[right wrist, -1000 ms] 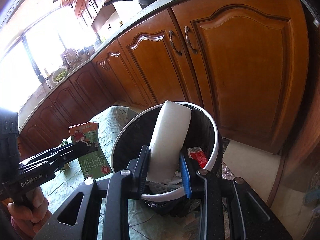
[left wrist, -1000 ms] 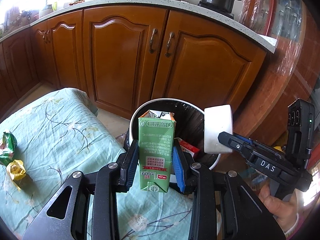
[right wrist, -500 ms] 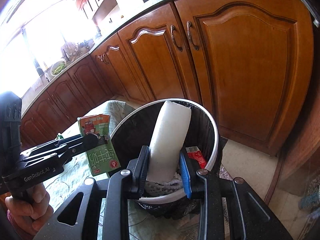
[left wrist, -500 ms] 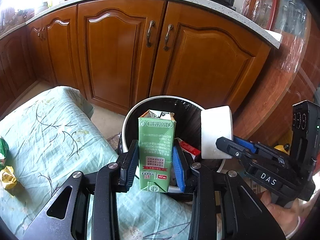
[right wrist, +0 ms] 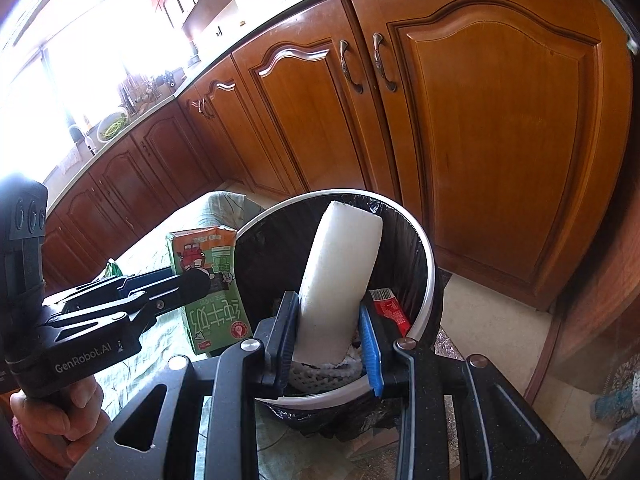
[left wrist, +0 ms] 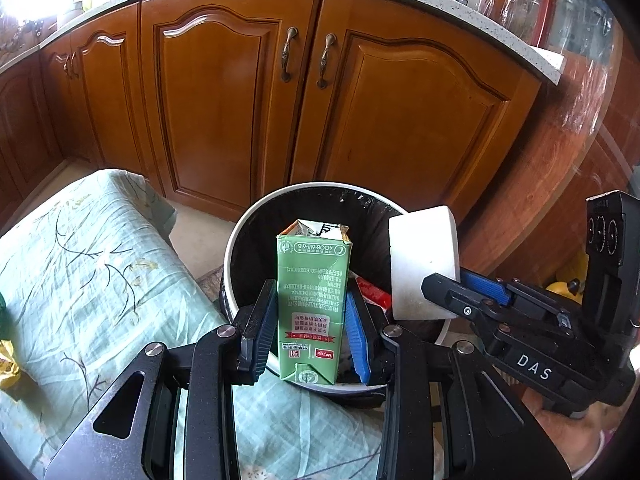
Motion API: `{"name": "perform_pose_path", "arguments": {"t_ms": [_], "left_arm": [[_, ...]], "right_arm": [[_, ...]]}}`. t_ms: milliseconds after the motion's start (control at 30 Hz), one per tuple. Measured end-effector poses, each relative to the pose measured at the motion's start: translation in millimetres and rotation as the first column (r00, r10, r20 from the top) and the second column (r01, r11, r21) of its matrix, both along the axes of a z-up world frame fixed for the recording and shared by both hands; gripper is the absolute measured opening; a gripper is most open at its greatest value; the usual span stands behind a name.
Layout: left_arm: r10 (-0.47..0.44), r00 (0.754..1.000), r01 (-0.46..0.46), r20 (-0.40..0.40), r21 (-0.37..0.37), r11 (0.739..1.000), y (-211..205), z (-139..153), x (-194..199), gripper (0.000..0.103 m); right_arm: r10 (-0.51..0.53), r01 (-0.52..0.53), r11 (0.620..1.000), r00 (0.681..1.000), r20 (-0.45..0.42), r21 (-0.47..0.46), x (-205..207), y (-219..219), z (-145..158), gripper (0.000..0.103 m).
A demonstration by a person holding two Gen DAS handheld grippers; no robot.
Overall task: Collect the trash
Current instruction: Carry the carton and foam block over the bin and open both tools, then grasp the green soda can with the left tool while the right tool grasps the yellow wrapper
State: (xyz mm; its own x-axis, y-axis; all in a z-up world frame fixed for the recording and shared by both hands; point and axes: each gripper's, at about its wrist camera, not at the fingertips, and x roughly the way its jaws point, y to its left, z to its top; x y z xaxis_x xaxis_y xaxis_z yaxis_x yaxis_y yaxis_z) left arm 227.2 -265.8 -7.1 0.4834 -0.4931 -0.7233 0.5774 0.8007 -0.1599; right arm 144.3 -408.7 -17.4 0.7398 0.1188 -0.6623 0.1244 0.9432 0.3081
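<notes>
My left gripper is shut on an upright green milk carton, held over the near rim of a round bin with a white rim and black liner. My right gripper is shut on a white foam piece that leans out over the same bin. The left wrist view shows the foam piece and the right gripper at the bin's right side. From the right wrist I see the carton and left gripper at the bin's left. A red wrapper lies inside.
A table with a pale green floral cloth stands left of the bin, with a yellow wrapper at its left edge. Wooden kitchen cabinets rise close behind the bin. A hand grips the left tool.
The left gripper with the carton has moved closer to the bin, which now fills more of its view. The right gripper holds the foam piece in nearly the same place.
</notes>
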Motion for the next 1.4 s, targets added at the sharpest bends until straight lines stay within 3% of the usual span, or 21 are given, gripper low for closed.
{"name": "perform_pose_path", "arguments": {"t_ms": [233,467,533,633,767,900,1167,1400], "left_arm": [[-0.002,1.0,0.002,-0.005,0.004,1.0,-4.8,-1.5,0.7,0.031],[-0.005,1.0,0.005,-0.017,0.002,1.0,-6.0,-2.4,3.9,0.032],[0.0,1.0,0.0,-0.025,-0.005,1.0,-3.8,-2.1,4.8,0.034],[0.015,0.999,-0.016,-0.028,-0.021,1.0,2.1,-0.4,4.4,0.049],[0.032,0.999,-0.034,-0.027,-0.042,0.999,13.6,3.4,0.9,0.05],[0.073,0.997,-0.074,-0.023,-0.076,0.994,39.2,6.2,-8.3,0.056],[0.191,0.981,-0.194,-0.04,-0.112,0.975,113.3,-3.1,-32.1,0.058],[0.322,0.945,-0.326,-0.054,-0.134,0.936,186.4,-6.3,-47.4,0.058]], "right_arm": [[0.005,-0.005,1.0,1.0,-0.015,-0.014,6.0,2.0,-1.1,0.031],[-0.001,0.001,1.0,1.0,-0.027,-0.011,6.1,2.3,-3.4,0.045],[-0.008,0.008,1.0,1.0,-0.022,-0.007,3.5,1.2,-3.1,0.054],[-0.016,0.016,1.0,1.0,-0.014,0.002,-0.9,0.6,-2.0,0.055],[-0.024,0.024,1.0,1.0,0.011,0.017,-8.8,3.5,2.7,0.065],[-0.014,0.012,0.999,0.999,0.05,0.034,-17.7,16.5,5.7,0.08],[0.065,-0.069,0.992,0.997,0.043,0.105,-15.1,58.3,-3.9,0.083],[0.169,-0.172,0.974,0.985,0.028,0.147,-8.0,112.4,-11.8,0.094]]}}
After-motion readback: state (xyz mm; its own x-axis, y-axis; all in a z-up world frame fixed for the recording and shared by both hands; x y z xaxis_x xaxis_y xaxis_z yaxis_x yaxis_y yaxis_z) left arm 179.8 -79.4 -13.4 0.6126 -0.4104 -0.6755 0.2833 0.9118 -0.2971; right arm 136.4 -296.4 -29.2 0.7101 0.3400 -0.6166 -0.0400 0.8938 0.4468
